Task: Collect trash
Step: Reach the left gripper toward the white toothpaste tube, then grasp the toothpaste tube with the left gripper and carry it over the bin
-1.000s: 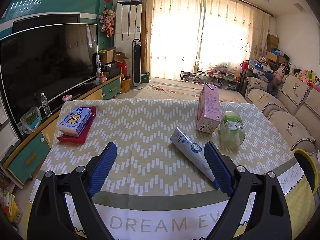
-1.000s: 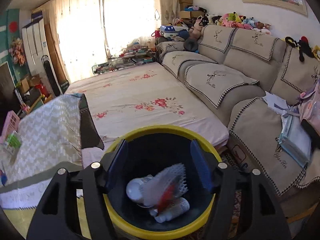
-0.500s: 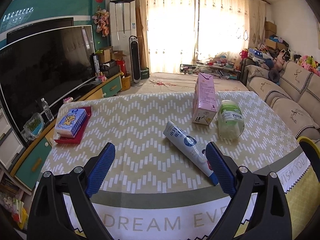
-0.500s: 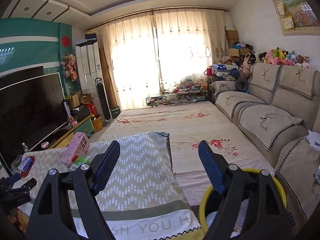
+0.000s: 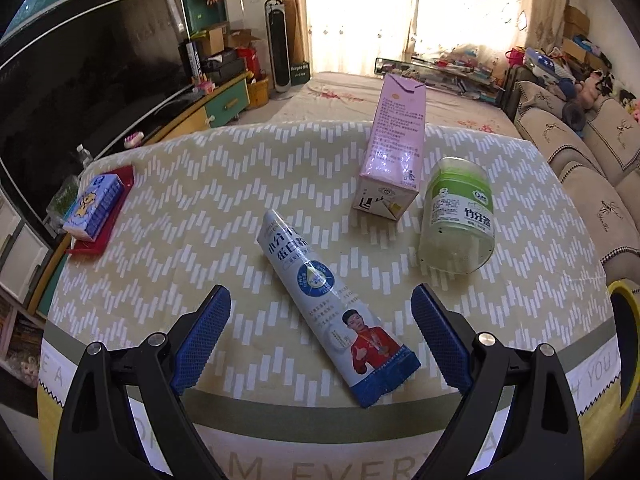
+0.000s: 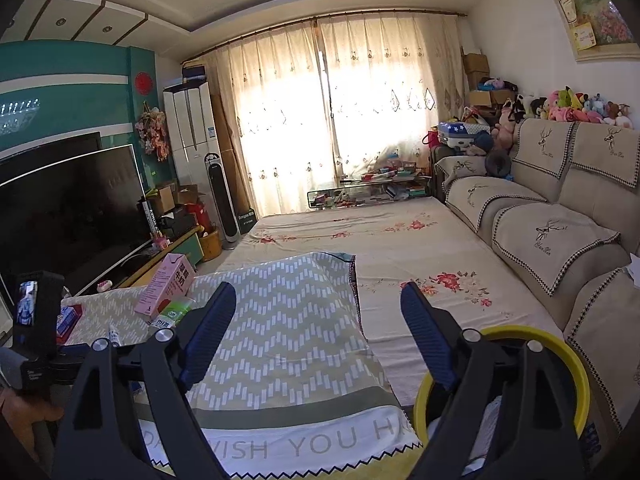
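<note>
On the table (image 5: 192,184), under a chevron-patterned cloth printed with lettering along its near edge:

- Tube (image 5: 325,300): white and blue, lying flat near the table's front edge, cap end pointing away, crimped end nearest the camera. It lies between the two blue pads of the left gripper (image 5: 320,336), touching neither.
- Carton (image 5: 392,150): pink, lying on its side behind the tube, toward the table's middle.
- Jar (image 5: 458,216): clear with a green label, on its side, just beside the carton on its right.
- Tissue pack (image 5: 94,206): blue, resting on a red tray (image 5: 120,220) at the table's left edge.
- Bin (image 6: 576,368): yellow-rimmed, dark inside, on the floor off the table's right front corner; something white shows within, too hidden to name.

Room around the table: a television (image 5: 80,92) on a low stand to the left, a sofa (image 6: 560,232) with embroidered covers to the right, a floral-sheeted platform behind, curtained windows beyond.

Left gripper: low over the table's front edge, pointing across it, fingers spread wide, holding nothing.

Right gripper (image 6: 318,336): held higher, off the table's right front corner and level with the room, fingers wide apart and empty; its right finger overlaps the bin's rim.
</note>
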Available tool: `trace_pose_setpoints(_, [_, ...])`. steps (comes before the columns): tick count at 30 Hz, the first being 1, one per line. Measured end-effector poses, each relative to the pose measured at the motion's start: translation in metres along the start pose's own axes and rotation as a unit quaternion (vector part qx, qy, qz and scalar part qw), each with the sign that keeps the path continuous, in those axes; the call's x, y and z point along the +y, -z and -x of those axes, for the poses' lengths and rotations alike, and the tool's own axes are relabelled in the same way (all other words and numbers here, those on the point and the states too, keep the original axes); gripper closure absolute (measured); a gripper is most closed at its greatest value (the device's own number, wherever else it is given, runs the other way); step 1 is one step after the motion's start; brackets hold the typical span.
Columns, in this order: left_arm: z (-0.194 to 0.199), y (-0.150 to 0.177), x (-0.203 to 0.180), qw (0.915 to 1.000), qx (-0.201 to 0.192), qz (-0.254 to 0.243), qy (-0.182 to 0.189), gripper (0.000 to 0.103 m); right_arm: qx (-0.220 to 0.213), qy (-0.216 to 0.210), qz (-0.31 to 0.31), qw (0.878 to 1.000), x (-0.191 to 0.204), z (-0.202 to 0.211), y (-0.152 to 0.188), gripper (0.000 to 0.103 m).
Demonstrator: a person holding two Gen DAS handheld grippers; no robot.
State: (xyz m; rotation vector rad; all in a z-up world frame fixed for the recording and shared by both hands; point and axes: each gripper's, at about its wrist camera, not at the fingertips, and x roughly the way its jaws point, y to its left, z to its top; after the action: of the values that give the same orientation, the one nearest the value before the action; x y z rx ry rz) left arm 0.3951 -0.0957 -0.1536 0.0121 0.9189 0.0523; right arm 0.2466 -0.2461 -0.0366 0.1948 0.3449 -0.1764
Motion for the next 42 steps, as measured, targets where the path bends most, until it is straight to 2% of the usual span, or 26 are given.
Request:
trace_pose_setpoints(2, [-0.008, 0.0, 0.0, 0.9997, 0.019, 0.012, -0.002, 0.018, 0.0, -0.004, 0.001, 1.0, 0.001, 0.0, -0.001, 0.023])
trace_pose_setpoints(4, [-0.014, 0.001, -0.001, 0.9993, 0.032, 0.02, -0.002, 0.03, -0.002, -0.01, 0.001, 1.0, 0.002, 0.002, 0.0, 0.023])
trace_pose_setpoints(6, [-0.018, 0.003, -0.002, 0.9989, 0.041, 0.022, -0.001, 0.037, -0.006, -0.014, 0.0, 1.0, 0.002, 0.004, -0.001, 0.022])
trace_pose_setpoints(11, [-0.017, 0.007, -0.017, 0.9996, 0.024, -0.007, -0.01, 0.049, -0.006, -0.018, -0.004, 1.0, 0.001, 0.005, -0.001, 0.021])
trace_pose_setpoints(16, [-0.01, 0.011, -0.024, 0.9995, 0.021, -0.021, -0.004, 0.067, -0.009, -0.018, -0.005, 1.0, 0.001, 0.006, -0.001, 0.021])
trace_pose_setpoints(25, [0.023, 0.034, -0.015, 0.999, 0.005, -0.039, 0.019, 0.072, -0.012, -0.009, -0.017, 1.0, -0.005, 0.005, -0.002, 0.021])
trace_pose_setpoints(30, [0.057, 0.049, -0.024, 0.9958, -0.014, -0.072, 0.056, 0.072, -0.026, -0.002, -0.023, 0.999, -0.009, 0.011, -0.005, 0.021])
trace_pose_setpoints(36, [0.079, 0.054, -0.071, 0.9864, -0.023, -0.119, 0.111, 0.072, -0.034, 0.017, -0.049, 0.998, -0.031, 0.024, -0.011, 0.02])
trace_pose_setpoints(42, [0.087, 0.046, -0.126, 0.9736, -0.027, -0.165, 0.155, 0.072, -0.051, 0.06, -0.069, 0.994, -0.084, 0.062, -0.015, 0.018])
